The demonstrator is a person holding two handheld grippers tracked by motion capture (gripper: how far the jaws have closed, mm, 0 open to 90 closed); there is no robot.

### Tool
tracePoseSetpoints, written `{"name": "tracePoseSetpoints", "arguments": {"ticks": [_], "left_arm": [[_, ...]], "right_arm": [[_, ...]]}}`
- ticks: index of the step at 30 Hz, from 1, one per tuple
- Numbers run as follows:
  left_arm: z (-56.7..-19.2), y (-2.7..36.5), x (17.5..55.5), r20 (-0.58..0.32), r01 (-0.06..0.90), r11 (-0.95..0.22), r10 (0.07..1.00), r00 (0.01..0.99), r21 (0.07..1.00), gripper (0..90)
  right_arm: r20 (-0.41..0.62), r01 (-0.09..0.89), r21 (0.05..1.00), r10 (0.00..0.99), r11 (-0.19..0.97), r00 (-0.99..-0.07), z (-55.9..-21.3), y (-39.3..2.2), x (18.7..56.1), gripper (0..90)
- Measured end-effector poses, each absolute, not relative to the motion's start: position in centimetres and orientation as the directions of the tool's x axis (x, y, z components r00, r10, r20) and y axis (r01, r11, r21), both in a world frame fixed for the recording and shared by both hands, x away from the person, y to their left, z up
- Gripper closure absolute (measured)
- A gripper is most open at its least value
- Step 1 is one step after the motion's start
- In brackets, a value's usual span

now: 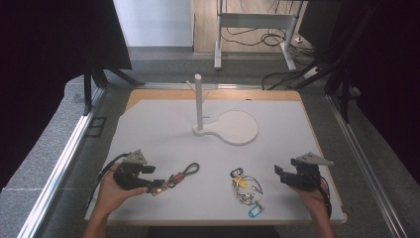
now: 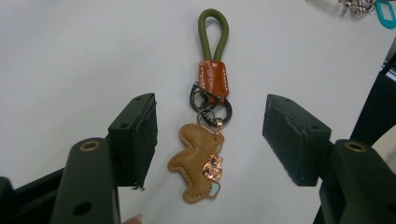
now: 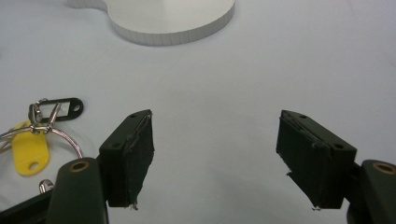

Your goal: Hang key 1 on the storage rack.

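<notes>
Left tongs (image 2: 210,135) released — straddling leather keychain (image 2: 201,161) near the white peg stand (image 1: 199,106) | right tongs (image 3: 215,158) released, empty | risk: clenching off-centre — charm skids on worktop (image 1: 163,124).

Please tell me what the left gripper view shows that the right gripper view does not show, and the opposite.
Left gripper view: a keychain with a green cord loop, an orange leather tab and a tan leather charm, lying between the open left gripper jaws, not touched.

Right gripper view: the white stand base, a yellow tag and a black tag on a key ring, beside the open right gripper.

Both: the white table.
</notes>
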State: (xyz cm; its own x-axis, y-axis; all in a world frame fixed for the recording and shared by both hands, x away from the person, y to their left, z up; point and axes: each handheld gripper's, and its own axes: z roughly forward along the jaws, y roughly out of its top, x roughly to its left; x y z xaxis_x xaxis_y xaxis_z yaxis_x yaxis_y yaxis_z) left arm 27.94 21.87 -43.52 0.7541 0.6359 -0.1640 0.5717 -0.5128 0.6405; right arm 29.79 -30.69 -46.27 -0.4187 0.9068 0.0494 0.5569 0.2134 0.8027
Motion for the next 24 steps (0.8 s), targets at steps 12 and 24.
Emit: {"name": "tracePoseSetpoints", "arguments": {"ticks": [12, 24], "left_arm": [[-43.56, 21.88, 27.97, -0.162, 0.569, -0.517, 0.633, 0.757, 0.639, 36.4], [-43.25, 21.91, 27.95, -0.177, 0.572, -0.502, 0.631, 0.755, 0.649, 36.4]], "right_arm": [[0.052, 0.572, 0.787, 0.900, 0.230, -0.433, -46.71, -30.90, 29.39, 29.7], [0.065, 0.569, 0.788, 0.886, 0.237, -0.458, -46.57, -30.65, 29.52, 30.7]]}}
